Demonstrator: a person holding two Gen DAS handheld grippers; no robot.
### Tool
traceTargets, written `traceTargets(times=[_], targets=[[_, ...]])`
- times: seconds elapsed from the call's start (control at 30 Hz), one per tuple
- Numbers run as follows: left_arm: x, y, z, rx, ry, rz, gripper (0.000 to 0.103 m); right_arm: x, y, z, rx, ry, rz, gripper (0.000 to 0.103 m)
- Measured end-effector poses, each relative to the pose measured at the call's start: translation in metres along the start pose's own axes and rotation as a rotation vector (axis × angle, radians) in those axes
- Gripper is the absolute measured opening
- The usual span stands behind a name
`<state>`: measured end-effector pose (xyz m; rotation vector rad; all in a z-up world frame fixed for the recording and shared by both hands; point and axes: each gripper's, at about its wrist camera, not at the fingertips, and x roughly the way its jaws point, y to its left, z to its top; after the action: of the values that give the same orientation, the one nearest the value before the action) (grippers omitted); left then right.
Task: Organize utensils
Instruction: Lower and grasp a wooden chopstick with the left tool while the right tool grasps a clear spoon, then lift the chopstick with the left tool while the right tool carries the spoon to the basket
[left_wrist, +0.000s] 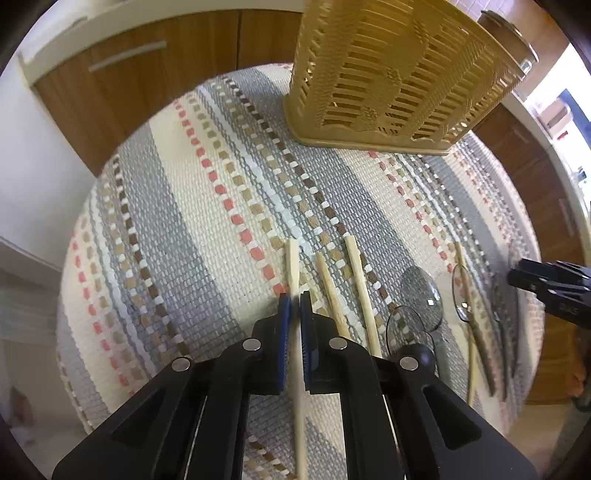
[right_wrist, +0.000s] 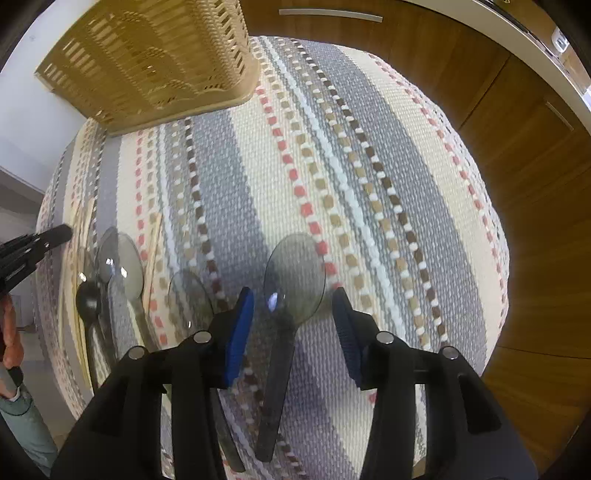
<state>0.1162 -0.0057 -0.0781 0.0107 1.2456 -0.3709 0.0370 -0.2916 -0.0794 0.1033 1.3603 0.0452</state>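
Left wrist view: the left gripper (left_wrist: 295, 306) is seen clamped on a chopstick (left_wrist: 293, 266), the blue pads pressed to either side of the shaft, whose tip juts ahead of the fingers over a striped woven mat (left_wrist: 177, 206). Just right of the gripper, two more chopsticks (left_wrist: 332, 288) are laid side by side on the mat. Farther right, clear plastic spoons (left_wrist: 421, 295) are noted, with another chopstick (left_wrist: 466, 284) among them, blurred. Ahead and to the right, a tan slatted basket (left_wrist: 388, 74) is stood on the mat. At the far right edge the right gripper's black tip is caught.

Right wrist view: the right gripper (right_wrist: 293, 321) is held with its fingers spread wide, one to each side of a clear spoon (right_wrist: 291, 280) lying on the mat; no contact with the pads is seen. To its left, more spoons (right_wrist: 122, 262) are grouped. The basket (right_wrist: 155, 62) is seen ahead and left. Wooden cabinet doors (right_wrist: 498, 110) are recorded to the right.
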Motion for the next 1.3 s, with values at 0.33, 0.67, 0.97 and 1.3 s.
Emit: traceTargets(times=[0.33, 0.67, 0.97, 1.3], targets=[[0.001, -0.006, 0.007, 0.051, 0.040, 0.042, 0.039, 0.013, 0.024, 0.032, -0.005, 0.046, -0.046, 0.044], [0.000, -0.014, 0.004, 0.118, 0.011, 0.136, 0.004, 0.015, 0.045, 0.029, -0.067, 0.020, -0.073, 0.030], [-0.095, -0.017, -0.014, 0.122, -0.348, 0.046, 0.004, -0.046, 0.065, 0.004, -0.123, -0.210, 0.011, 0.030], [-0.200, -0.052, -0.001, 0.115, -0.771, -0.014, 0.004, -0.162, 0.072, 0.001, -0.148, -0.637, 0.066, 0.030]])
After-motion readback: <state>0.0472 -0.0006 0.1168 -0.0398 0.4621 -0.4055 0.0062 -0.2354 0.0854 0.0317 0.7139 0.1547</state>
